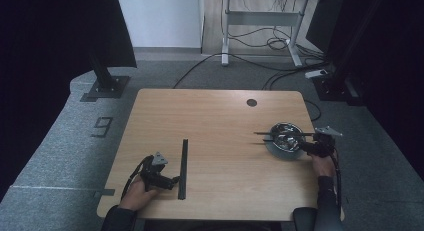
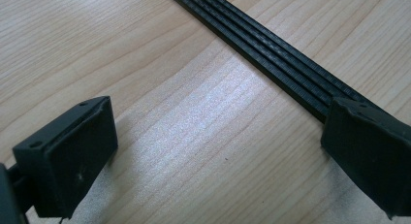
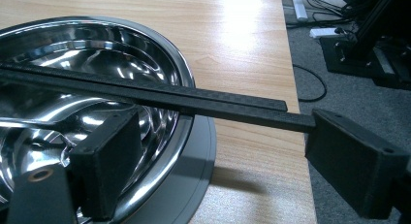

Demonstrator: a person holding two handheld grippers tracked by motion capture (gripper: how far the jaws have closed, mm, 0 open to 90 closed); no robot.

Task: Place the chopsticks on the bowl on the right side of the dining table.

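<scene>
A long flat black strip (image 1: 183,166) lies on the wooden table (image 1: 220,116), running front to back. My left gripper (image 1: 173,180) rests just left of its near end, open; in the left gripper view (image 2: 223,122) the grooved strip (image 2: 271,59) runs up to the right jaw and bare wood lies between the jaws. At the right edge a steel bowl (image 1: 272,146) carries two thin black sticks (image 1: 280,134) across its rim. My right gripper (image 1: 304,146) is at the bowl, open (image 3: 228,132); one jaw hangs over the bowl (image 3: 160,54), the other sits at the end of the sticks (image 3: 194,100).
A round cable hole (image 1: 251,102) is in the table's far right part. The table's right edge (image 3: 298,136) is close beside the bowl. On the grey floor are a black stand base (image 1: 106,86), a "9" mark (image 1: 102,126) and cables under a far desk (image 1: 262,21).
</scene>
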